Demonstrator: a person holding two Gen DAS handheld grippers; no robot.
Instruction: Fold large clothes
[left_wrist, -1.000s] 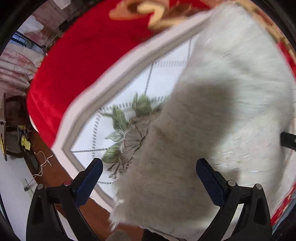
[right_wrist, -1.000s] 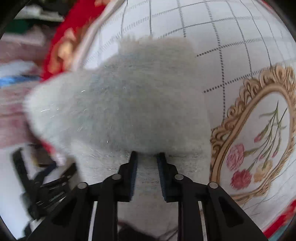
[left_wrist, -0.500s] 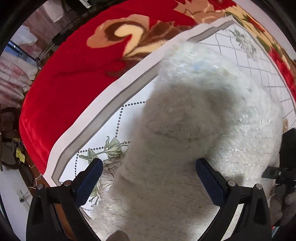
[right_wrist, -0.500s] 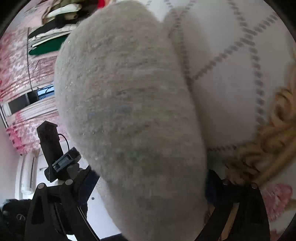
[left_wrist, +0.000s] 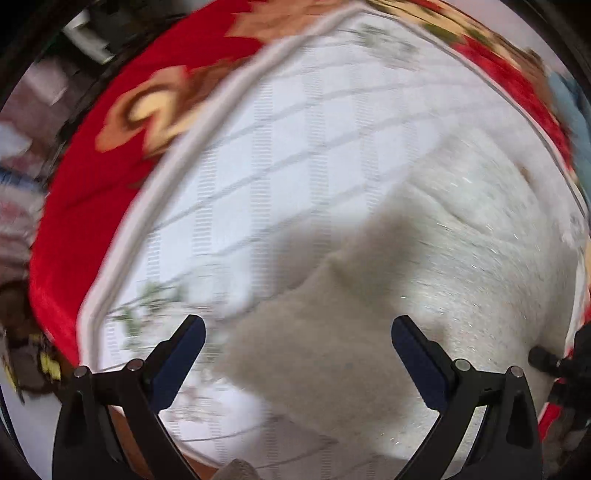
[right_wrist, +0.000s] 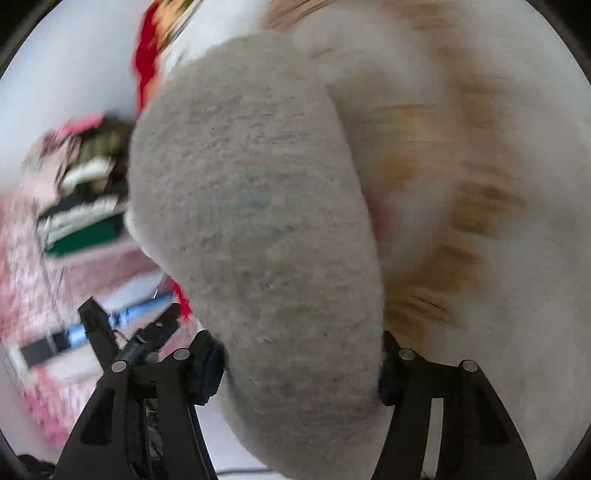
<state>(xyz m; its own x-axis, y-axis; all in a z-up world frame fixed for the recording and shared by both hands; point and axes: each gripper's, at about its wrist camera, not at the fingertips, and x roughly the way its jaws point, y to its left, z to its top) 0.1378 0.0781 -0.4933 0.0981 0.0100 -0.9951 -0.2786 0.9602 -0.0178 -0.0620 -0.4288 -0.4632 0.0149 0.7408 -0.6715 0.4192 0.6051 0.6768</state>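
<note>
Left tool (left_wrist: 297, 339) jaws wide apart, nothing clamped, pointing straight down over the fuzzy grey garment (left_wrist: 424, 295); its blue pads (left_wrist: 184, 354) sit clear of the fabric. In the left wrist view the garment lies flat on the bed blanket (left_wrist: 295, 147), filling the field from 3 to 6 o'clock, with a folded edge running diagonally toward centre and a shadow at mid-frame. The blanket's white quilted panel with a grey grid spreads from centre to 12 o'clock, and its red border (left_wrist: 81, 184) with a tan swirl curves from 8 to 1 o'clock. Heavy motion blur. A dark piece of the other tool peeks in at 4 o'clock. Right tool (right_wrist: 299, 369) jaws have just been closing, with a thick bulge of the garment (right_wrist: 258, 221) between them; fabric touches both pads and hides their faces, so cannot tell if they actually press or just flank it. In that view the bulge rises from 6 toward 11 o'clock, the white blanket with blurred gold pattern is at 1 to 4 o'clock, and blurred pink room clutter (right_wrist: 74, 221) is at 9 o'clock.
</note>
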